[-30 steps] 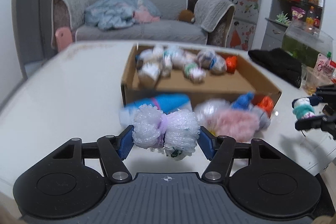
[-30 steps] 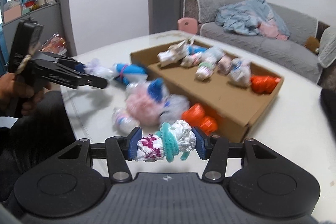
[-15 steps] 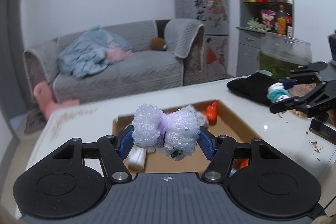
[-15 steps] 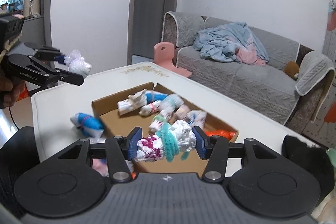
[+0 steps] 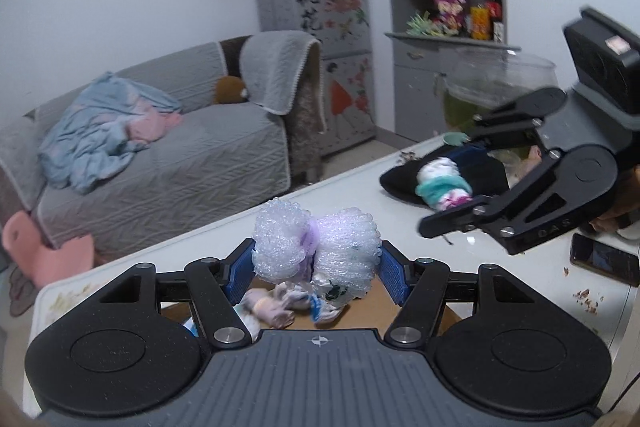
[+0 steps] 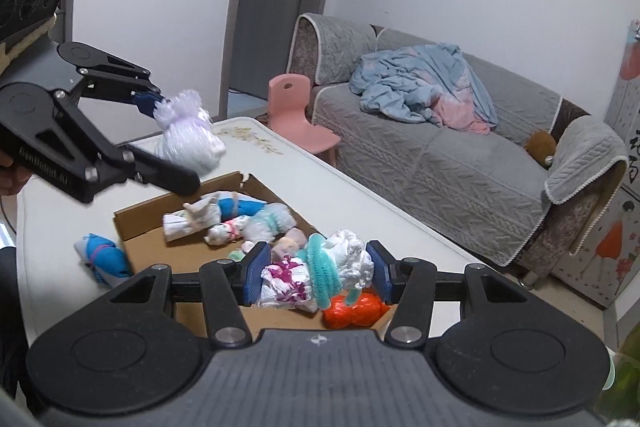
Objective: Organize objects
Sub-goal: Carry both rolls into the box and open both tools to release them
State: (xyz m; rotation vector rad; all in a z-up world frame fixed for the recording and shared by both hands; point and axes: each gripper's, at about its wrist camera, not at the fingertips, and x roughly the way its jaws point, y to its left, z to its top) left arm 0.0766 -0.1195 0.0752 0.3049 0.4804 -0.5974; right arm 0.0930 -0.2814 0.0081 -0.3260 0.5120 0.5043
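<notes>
Blue pads, left gripper [image 5: 316, 269]: we have them clamped on the two ends of a white bubbly bundle [image 5: 316, 247] cinched with a purple band, so it rides crosswise and cannot roll out.
Blue pads, right gripper [image 6: 316, 273]: we squeeze a white-and-magenta bundle [image 6: 316, 277] ringed with a teal tie, gripped end to end for the same reason.
Height: we judge both bundles are carried above the box for dropping in, since neither touches anything below.
Cardboard box [image 6: 138, 225]: it sits open on the white table [image 6: 360, 205], just beyond the right pads, its low walls keeping the sorted bundles together.
Count in the box: we make out about six bundles, among them an orange bundle [image 6: 352, 311] at the near right corner; some are hidden behind the pads.
Count outside: one blue bundle [image 6: 104, 255] lies on the table left of the box, not yet sorted.
Count in hand: two, one per gripper.
Far: one grey sofa [image 6: 432, 143], one pink chair [image 6: 298, 115].
</notes>
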